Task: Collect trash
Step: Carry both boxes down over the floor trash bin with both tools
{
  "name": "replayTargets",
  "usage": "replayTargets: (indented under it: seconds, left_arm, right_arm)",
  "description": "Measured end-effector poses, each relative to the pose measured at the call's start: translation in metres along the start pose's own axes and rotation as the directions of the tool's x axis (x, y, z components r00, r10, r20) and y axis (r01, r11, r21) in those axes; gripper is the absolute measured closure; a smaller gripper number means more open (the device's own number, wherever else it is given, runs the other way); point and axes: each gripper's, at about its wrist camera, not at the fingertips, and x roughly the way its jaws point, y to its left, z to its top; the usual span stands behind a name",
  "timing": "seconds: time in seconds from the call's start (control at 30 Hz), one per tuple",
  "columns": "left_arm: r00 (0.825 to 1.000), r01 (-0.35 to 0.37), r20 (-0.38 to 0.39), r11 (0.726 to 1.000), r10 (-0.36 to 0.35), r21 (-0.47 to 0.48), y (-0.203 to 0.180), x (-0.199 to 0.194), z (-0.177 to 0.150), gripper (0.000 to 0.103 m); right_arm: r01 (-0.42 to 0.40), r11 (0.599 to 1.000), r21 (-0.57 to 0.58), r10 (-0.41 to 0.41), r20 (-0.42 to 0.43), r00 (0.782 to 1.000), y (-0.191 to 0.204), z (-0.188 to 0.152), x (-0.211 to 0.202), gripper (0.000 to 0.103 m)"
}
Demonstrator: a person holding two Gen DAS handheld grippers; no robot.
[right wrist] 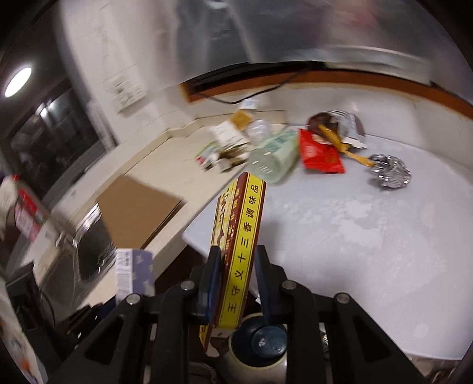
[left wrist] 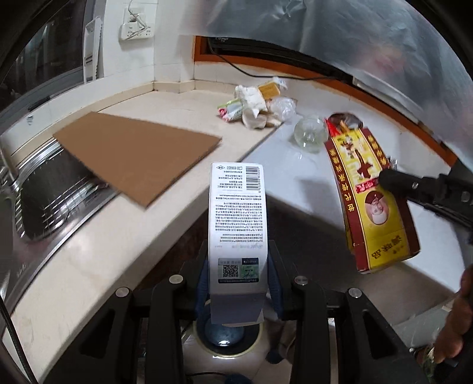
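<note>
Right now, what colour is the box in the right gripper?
Yellow and dark red box, clearest in the left wrist view.

A cream stone countertop (left wrist: 124, 236) runs into a corner of white tiled wall (left wrist: 171, 53), where a white socket panel (left wrist: 136, 28) hangs with a plug in it. At the left a ribbed stainless-steel sink (left wrist: 44, 201) sits beneath a dark, grey-framed window (left wrist: 44, 59). A round ceiling light (right wrist: 17, 81) glows at the upper left, and an orange-brown wooden frame (left wrist: 295, 63) borders the far wall above a white tabletop (right wrist: 354, 221).

Home kitchen, steel sink (left wrist: 44, 203), tiled wall (left wrist: 174, 53)
</note>
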Motion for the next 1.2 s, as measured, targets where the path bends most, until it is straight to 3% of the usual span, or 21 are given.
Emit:
replayTargets:
  seconds: [0.2,0.37,0.53,0.8,1.03,1.2]
  left_arm:
    - [0.998,-0.014,-0.059,0.999,0.016,0.035,0.005,0.021,-0.046,0.070]
    - [0.994,0.003,-0.112,0.999,0.001,0.037,0.016,0.050,-0.082,0.070]
    - [0.979,0.052,-0.195,0.998,-0.056,-0.026,0.038,0.087,-0.116,0.070]
    - [0.962,0.080,-0.261,0.997,-0.081,-0.014,0.058,0.152,-0.152,0.070]
    - [0.937,0.066,-0.340,0.996,-0.083,-0.061,0.073,0.201,-0.158,0.070]
    - [0.925,0.070,-0.372,0.997,-0.081,-0.044,0.067,0.222,-0.161,0.070]
  right_arm:
    - [0.006,0.987,-0.159,-0.011,-0.030,0.999,0.035,-0.047,0.009,0.080]
    - [0.021,0.974,-0.227,-0.048,-0.116,0.992,0.044,-0.085,0.044,0.080]
    - [0.027,0.965,-0.260,-0.086,-0.218,0.972,0.044,-0.121,0.089,0.080]
    - [0.036,0.970,-0.240,-0.126,-0.372,0.919,0.030,-0.160,0.166,0.080]
    - [0.053,0.989,-0.134,-0.114,-0.494,0.862,0.005,-0.171,0.219,0.079]
    - [0.058,0.994,-0.092,-0.099,-0.551,0.829,-0.008,-0.178,0.242,0.077]
